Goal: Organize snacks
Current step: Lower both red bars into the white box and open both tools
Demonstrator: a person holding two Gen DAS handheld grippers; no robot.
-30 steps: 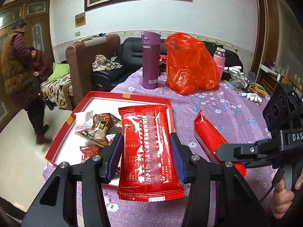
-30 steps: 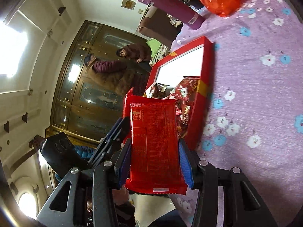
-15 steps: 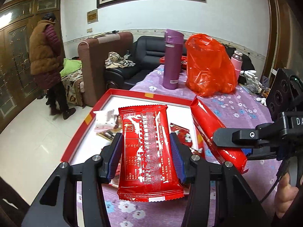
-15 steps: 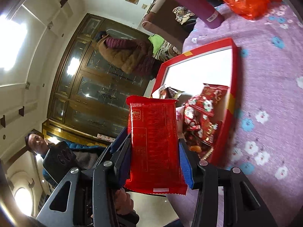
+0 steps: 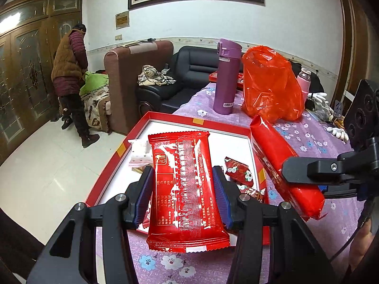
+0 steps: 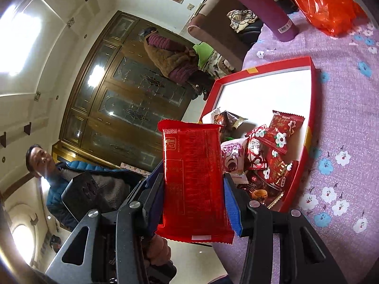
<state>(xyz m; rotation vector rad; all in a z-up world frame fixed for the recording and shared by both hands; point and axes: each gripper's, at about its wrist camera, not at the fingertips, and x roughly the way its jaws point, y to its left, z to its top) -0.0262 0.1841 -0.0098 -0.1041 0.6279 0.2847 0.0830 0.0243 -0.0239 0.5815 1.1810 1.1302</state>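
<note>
Red foil fills the middle of both my views. My left claw point(image 5: 182, 189) has its blue pads pressed on the long edges of a flat red snack packet point(image 5: 186, 196), half closed around it, the packet pointing away from me and held above the near edge of the red tray point(image 5: 199, 121). My right claw point(image 6: 196, 198) grips a second red packet point(image 6: 195, 179) the same way, pads tight on both sides, held up over the near corner of the tray; in the left view that packet point(image 5: 281, 163) slants across the tray's right rim.

Beyond the claws, small wrapped snacks point(image 6: 267, 151) lie heaped in the near part of the tray, whose white floor is bare farther back. A white wrapped piece point(image 5: 141, 152) sits near its left wall. The tray rests on my worktop under a purple flowered cloth point(image 6: 343, 108).

Farther out stand a purple flask point(image 5: 227, 78), an orange plastic bag point(image 5: 270, 82) just beside it, and a pink bottle point(image 5: 304, 80) behind the bag. A person in a brown vest point(image 5: 69, 71) bends by the sofa.
</note>
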